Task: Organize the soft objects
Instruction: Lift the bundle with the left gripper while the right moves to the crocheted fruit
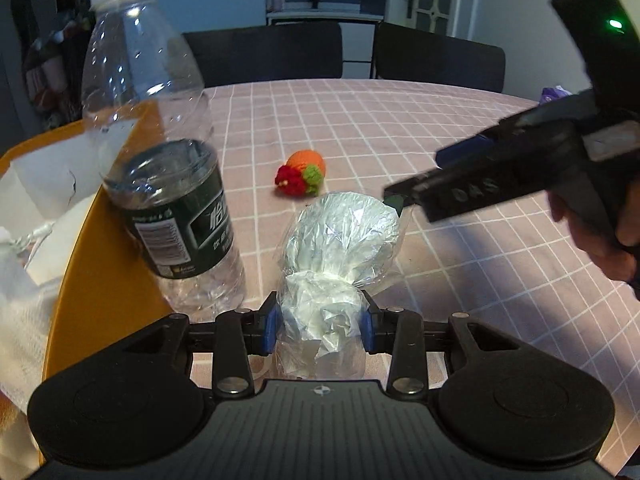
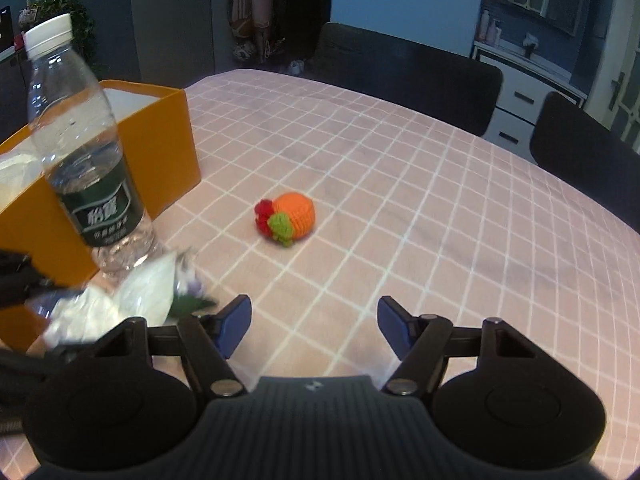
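My left gripper [image 1: 320, 320] is shut on a clear plastic bag with a white soft thing inside [image 1: 340, 236], held just above the table. The bag also shows blurred in the right wrist view [image 2: 132, 296]. An orange knitted toy with red and green parts [image 1: 302, 174] lies on the pink checked tablecloth beyond it; in the right wrist view the toy [image 2: 286, 218] lies ahead of my right gripper [image 2: 314, 326], which is open and empty. The right gripper also shows in the left wrist view [image 1: 404, 198], its tip close to the bag's top.
A clear water bottle with a green label [image 1: 160, 152] stands left of the bag, against an orange box [image 2: 160, 148] holding white soft things [image 1: 36, 208]. Dark chairs [image 1: 272, 52] stand at the table's far edge.
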`<state>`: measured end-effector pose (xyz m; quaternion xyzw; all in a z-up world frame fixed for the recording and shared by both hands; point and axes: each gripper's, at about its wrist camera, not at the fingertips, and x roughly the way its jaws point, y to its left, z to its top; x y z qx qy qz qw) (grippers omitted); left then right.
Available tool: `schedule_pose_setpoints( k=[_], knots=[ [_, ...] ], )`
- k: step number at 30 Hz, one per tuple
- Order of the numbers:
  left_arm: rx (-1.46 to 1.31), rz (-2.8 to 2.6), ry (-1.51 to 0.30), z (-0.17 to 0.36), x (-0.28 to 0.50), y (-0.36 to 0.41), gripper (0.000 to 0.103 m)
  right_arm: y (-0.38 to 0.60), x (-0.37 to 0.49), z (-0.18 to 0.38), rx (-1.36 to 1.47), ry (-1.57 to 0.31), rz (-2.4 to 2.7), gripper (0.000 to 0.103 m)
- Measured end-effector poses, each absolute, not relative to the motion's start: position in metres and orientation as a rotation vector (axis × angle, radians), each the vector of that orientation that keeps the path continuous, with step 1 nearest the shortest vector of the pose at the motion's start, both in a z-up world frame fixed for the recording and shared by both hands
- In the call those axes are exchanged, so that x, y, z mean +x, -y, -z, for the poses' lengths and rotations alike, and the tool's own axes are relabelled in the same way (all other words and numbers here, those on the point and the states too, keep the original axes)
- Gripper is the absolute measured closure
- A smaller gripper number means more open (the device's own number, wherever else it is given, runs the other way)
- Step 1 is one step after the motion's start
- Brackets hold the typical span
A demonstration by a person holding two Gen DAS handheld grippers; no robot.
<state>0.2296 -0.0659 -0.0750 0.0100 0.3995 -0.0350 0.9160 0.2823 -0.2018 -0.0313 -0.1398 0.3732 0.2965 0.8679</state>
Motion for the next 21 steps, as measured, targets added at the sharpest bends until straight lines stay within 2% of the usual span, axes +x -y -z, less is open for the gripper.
schedule_pose_setpoints(
  k=[6, 18, 19, 20, 21],
  knots=[
    [0.021, 0.052, -0.891, 0.072, 0.247, 0.068, 0.059, 0.164, 0.307, 0.047, -0.299, -0.775, -0.669, 0.039],
    [0.035, 0.033, -0.911, 0.072, 0.273, 0.070, 0.059, 0.122, 0.335, 0.066, -0.316, -0.770, -0.688, 0.039],
    [0.039, 0.028, -0.912, 0.073, 0.273, 0.069, 0.059, 0.122, 0.335, 0.067, -0.321, -0.758, -0.673, 0.043],
    [0.039, 0.025, -0.914, 0.074, 0.275, 0.068, 0.059, 0.122, 0.335, 0.067, -0.329, -0.748, -0.665, 0.054],
    [0.036, 0.024, -0.916, 0.075, 0.276, 0.068, 0.059, 0.122, 0.336, 0.068, -0.334, -0.750, -0.659, 0.057]
  ],
)
